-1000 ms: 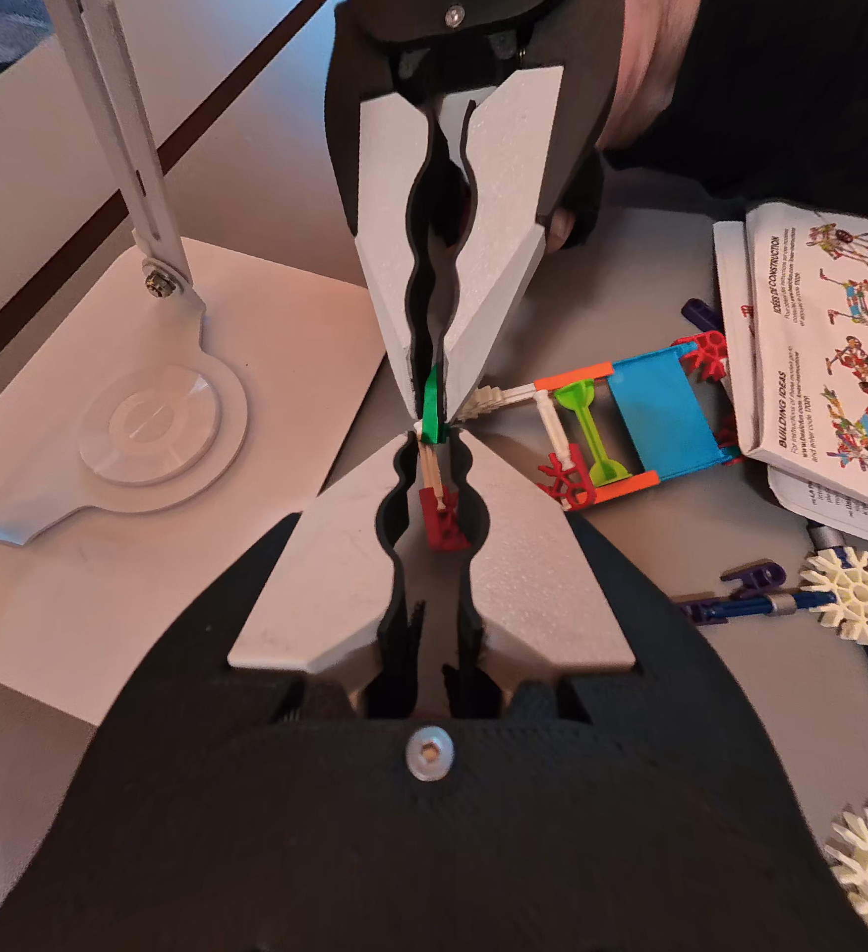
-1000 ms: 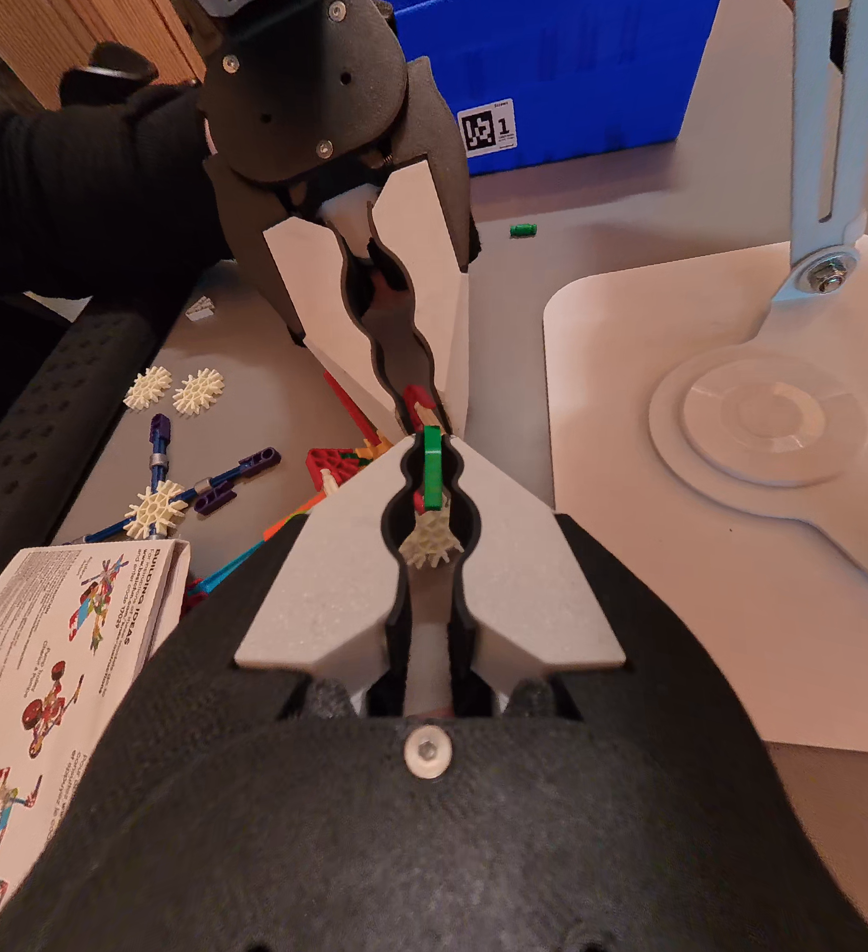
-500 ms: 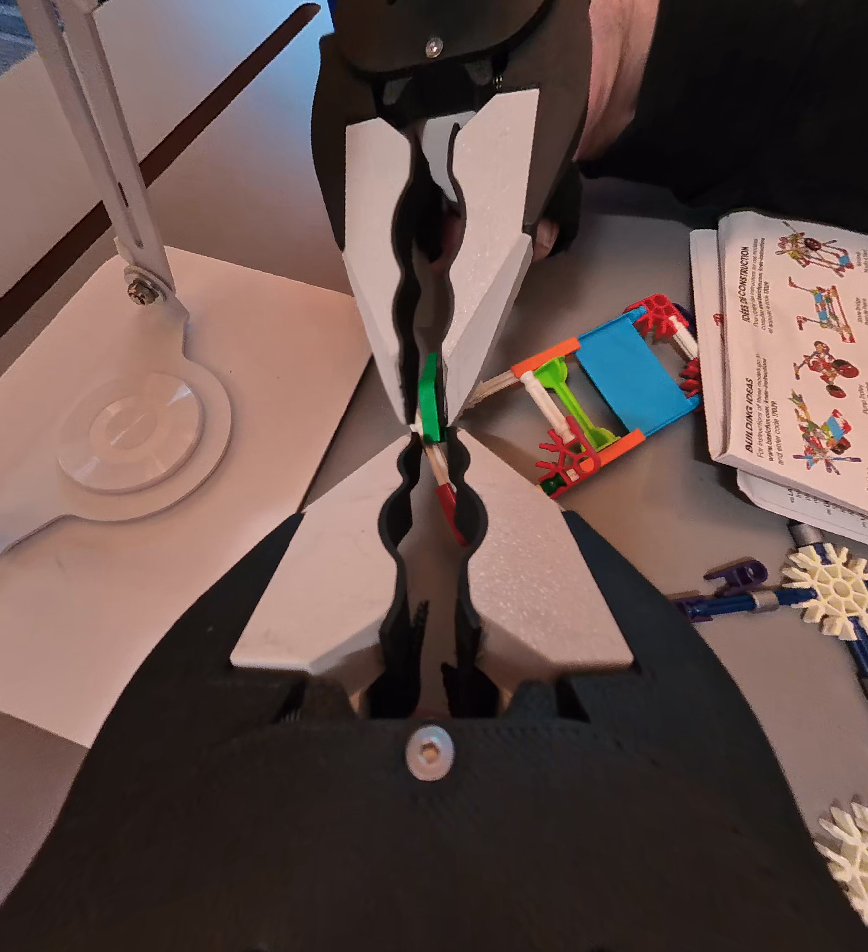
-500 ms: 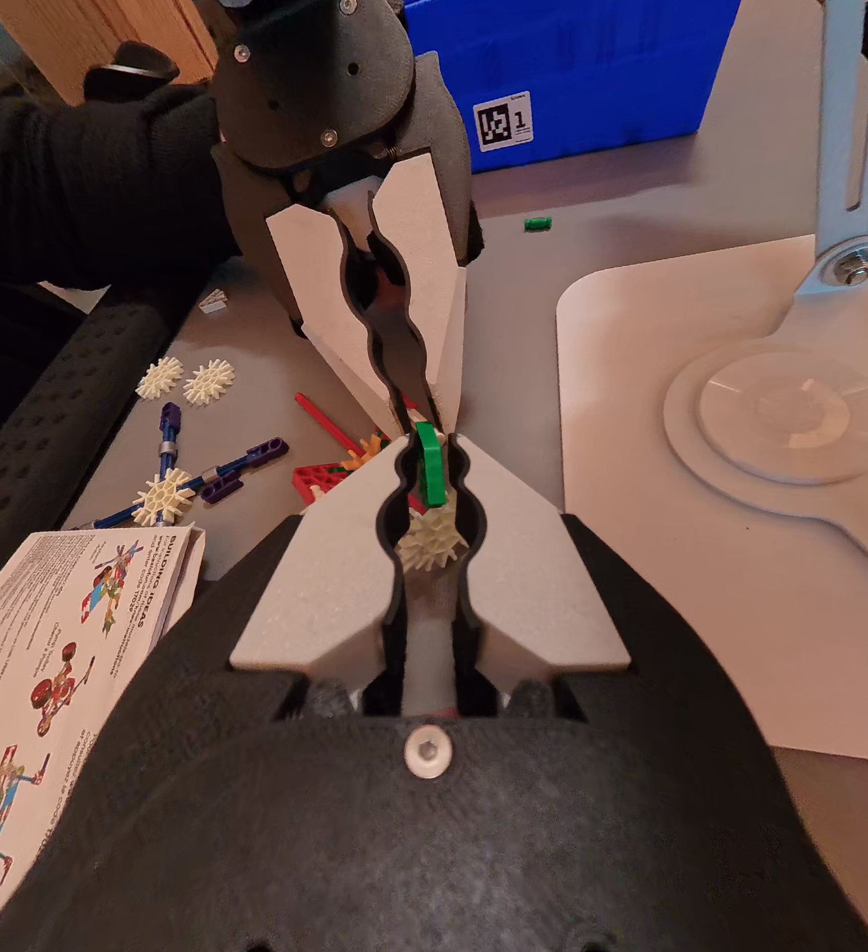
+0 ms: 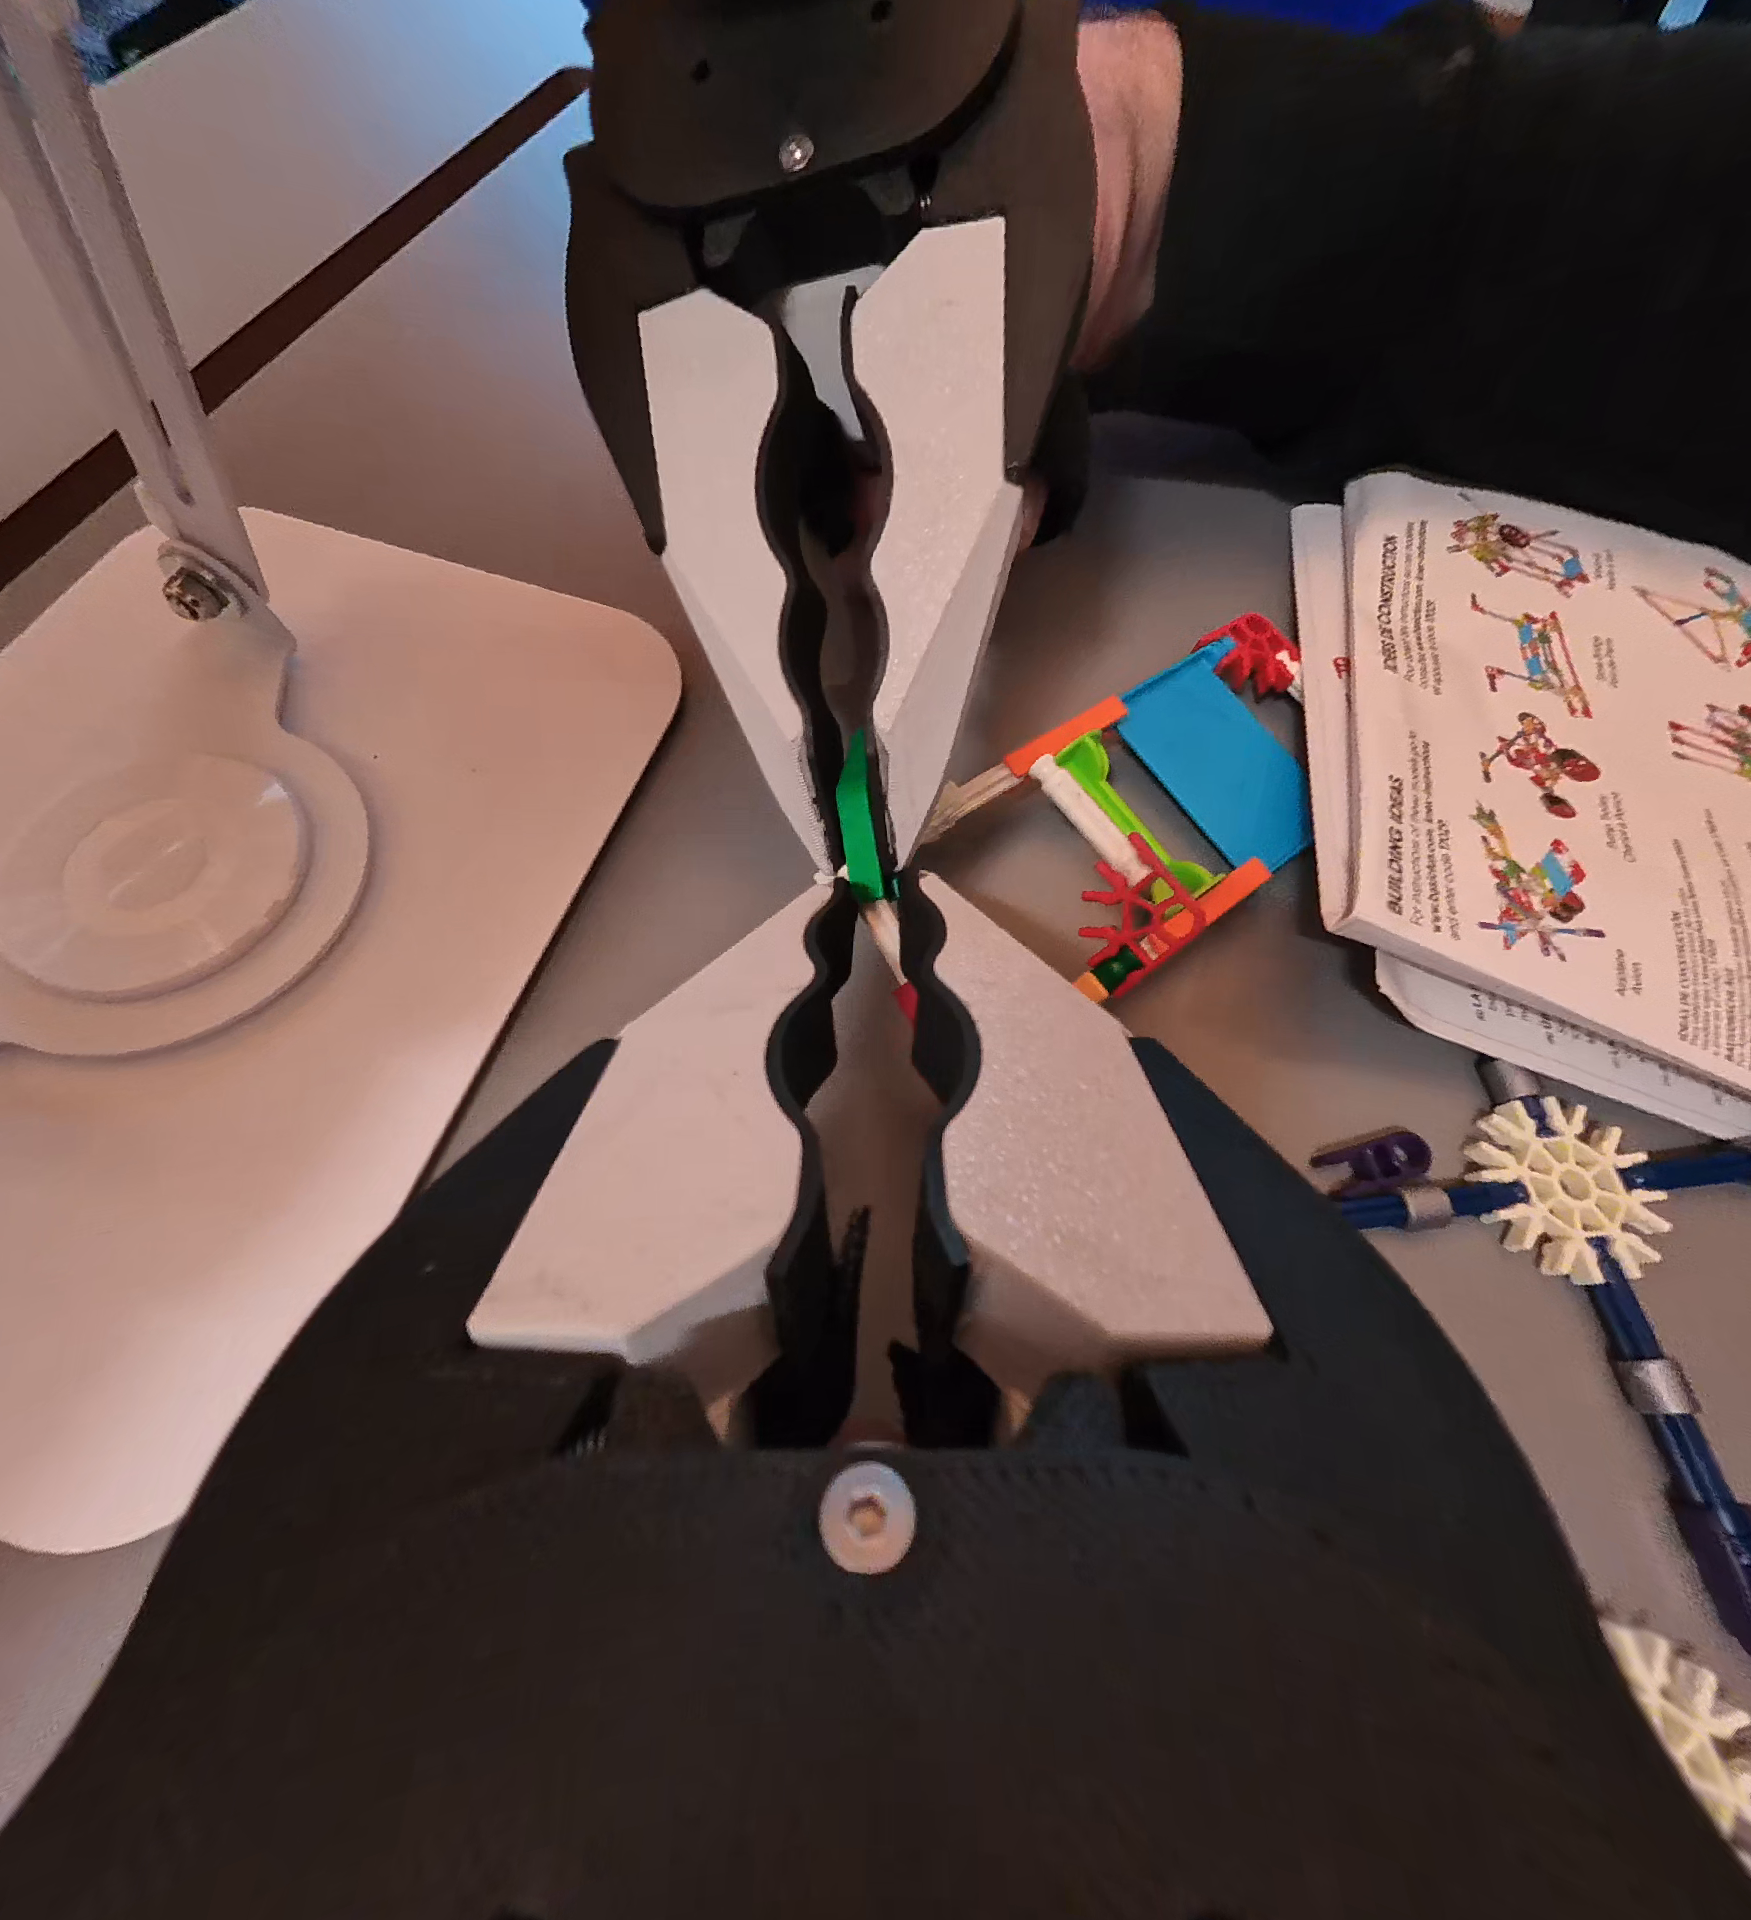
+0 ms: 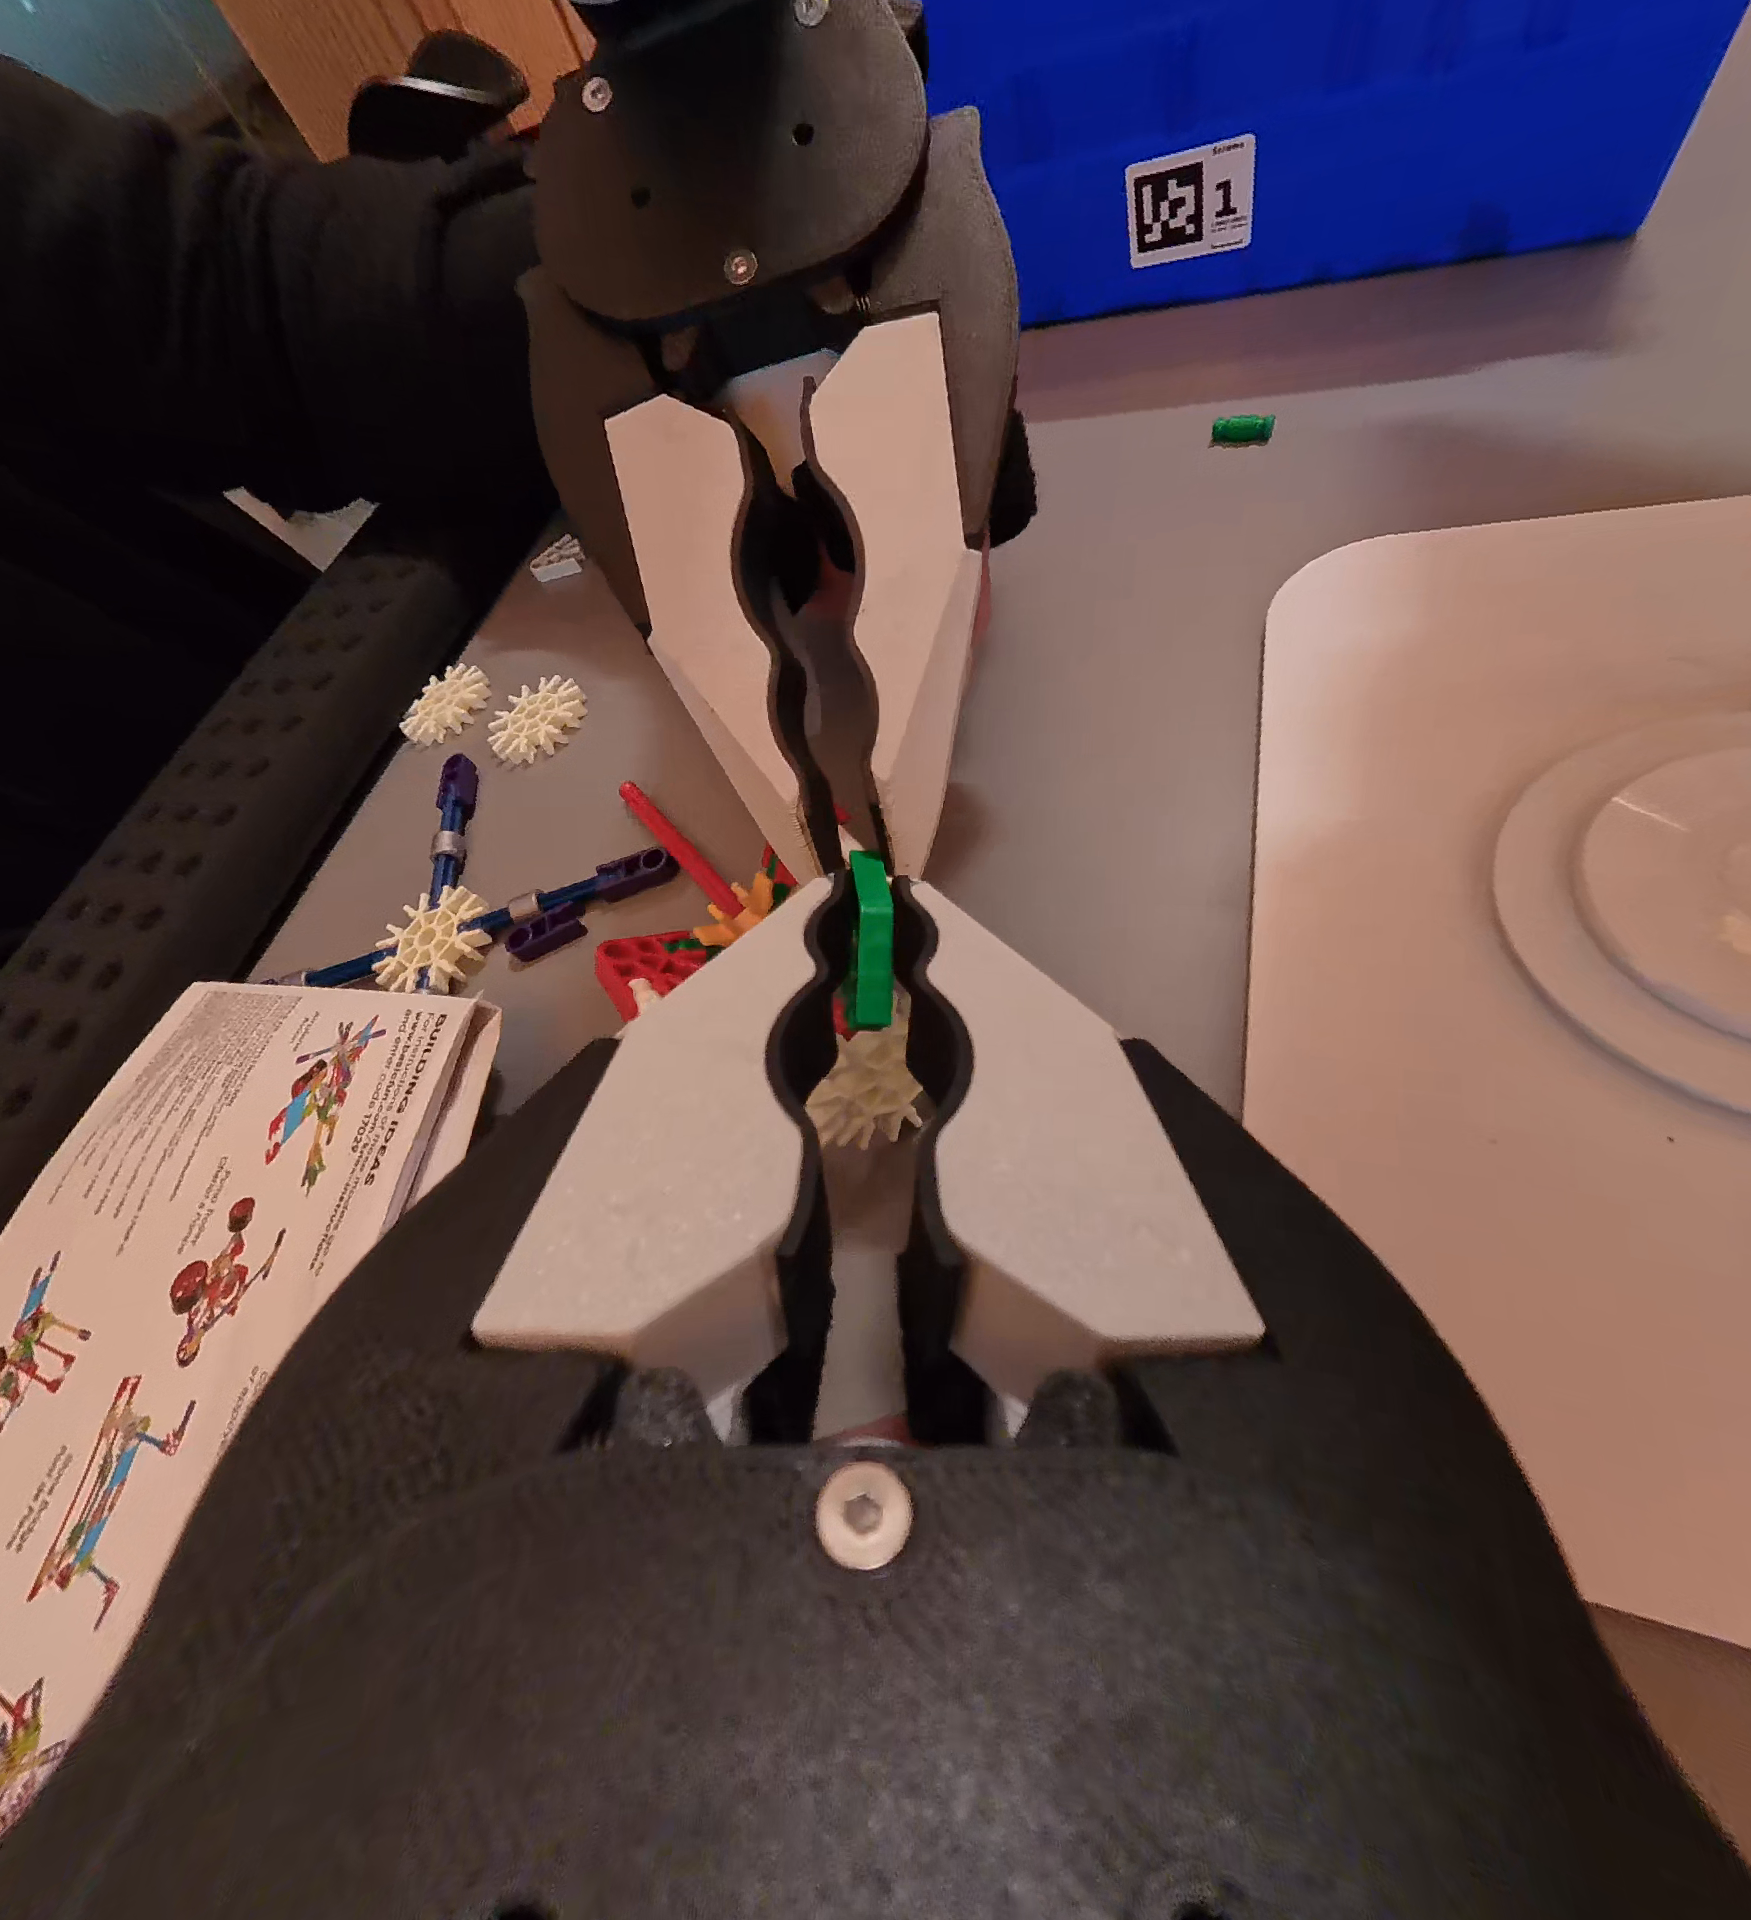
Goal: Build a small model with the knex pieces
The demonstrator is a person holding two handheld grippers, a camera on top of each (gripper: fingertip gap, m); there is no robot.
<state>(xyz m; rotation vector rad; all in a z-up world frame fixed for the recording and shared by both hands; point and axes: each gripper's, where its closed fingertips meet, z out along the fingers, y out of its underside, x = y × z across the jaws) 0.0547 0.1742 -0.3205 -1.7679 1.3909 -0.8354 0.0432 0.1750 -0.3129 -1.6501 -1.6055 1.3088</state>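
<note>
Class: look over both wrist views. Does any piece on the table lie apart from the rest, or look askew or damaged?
One small green piece lies alone on the grey table near the blue bin, far from the other construction pieces. Nothing looks broken or spilled.

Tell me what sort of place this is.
Probably an indoor workbench set up for recording toy-building work. A grey table holds loose construction-toy rods and connectors, an illustrated instruction booklet, a white stand base, and a blue bin with a square marker tag.
</note>
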